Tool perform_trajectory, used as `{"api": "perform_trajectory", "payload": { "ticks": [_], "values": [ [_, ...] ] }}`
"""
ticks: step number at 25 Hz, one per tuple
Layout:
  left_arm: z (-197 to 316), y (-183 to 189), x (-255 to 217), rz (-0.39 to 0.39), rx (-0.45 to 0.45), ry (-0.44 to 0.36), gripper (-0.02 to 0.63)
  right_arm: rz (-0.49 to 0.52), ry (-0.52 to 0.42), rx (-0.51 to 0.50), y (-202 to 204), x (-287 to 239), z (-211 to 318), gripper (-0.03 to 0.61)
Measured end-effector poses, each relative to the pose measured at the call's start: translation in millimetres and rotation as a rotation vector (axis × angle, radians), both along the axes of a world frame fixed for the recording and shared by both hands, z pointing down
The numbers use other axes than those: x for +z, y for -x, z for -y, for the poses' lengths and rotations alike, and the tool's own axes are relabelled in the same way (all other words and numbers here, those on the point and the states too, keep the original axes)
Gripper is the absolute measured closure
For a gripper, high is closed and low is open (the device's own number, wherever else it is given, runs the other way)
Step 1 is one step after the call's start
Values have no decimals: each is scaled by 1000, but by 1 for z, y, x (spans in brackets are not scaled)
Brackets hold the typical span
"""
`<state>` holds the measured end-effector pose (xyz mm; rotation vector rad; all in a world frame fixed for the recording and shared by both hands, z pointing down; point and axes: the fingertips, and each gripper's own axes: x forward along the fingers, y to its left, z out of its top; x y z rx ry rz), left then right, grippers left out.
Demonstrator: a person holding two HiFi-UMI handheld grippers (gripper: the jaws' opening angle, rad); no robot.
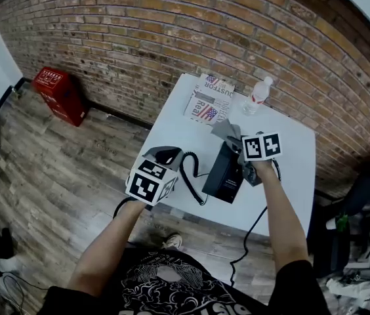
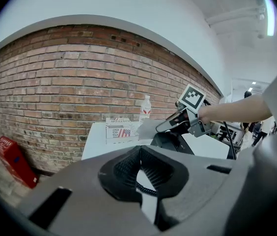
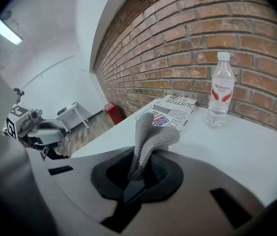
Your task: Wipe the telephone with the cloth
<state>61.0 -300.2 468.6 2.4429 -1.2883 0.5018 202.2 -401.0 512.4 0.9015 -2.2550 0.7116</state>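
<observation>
The black telephone (image 1: 224, 172) sits tilted near the front of the white table (image 1: 293, 176), and its coiled cord (image 1: 191, 176) loops off to its left. My right gripper (image 1: 237, 138) hovers just over the telephone's far end, shut on a grey cloth (image 3: 148, 136) whose free end sticks up past the jaws. The cloth (image 1: 226, 130) reaches toward the box behind. My left gripper (image 1: 168, 153) is at the table's left front edge, left of the cord. Its pads meet at the tip, and the cord (image 2: 146, 188) shows in the gap behind them. I cannot tell whether the cord is pinched.
A printed cardboard box (image 1: 208, 102) and a clear water bottle (image 1: 257, 96) stand at the table's back edge against the brick wall. On the wooden floor at the left is a red box (image 1: 60, 94). A cable hangs from the table's front edge.
</observation>
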Motion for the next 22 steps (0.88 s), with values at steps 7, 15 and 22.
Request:
{"api": "perform_trajectory", "payload": {
  "ticks": [7,15,22],
  "values": [
    [-6,10,2,1,-17,1,607,1,-8,-26,20,1,-2,568],
    [-10,18,1,-3,-29,-1,607,-26,-58,-45,29,-4,-2,568],
    [-14,16,2,-8,-21,1,607,-74,-112,-62,33,-8,-3,568]
  ]
}}
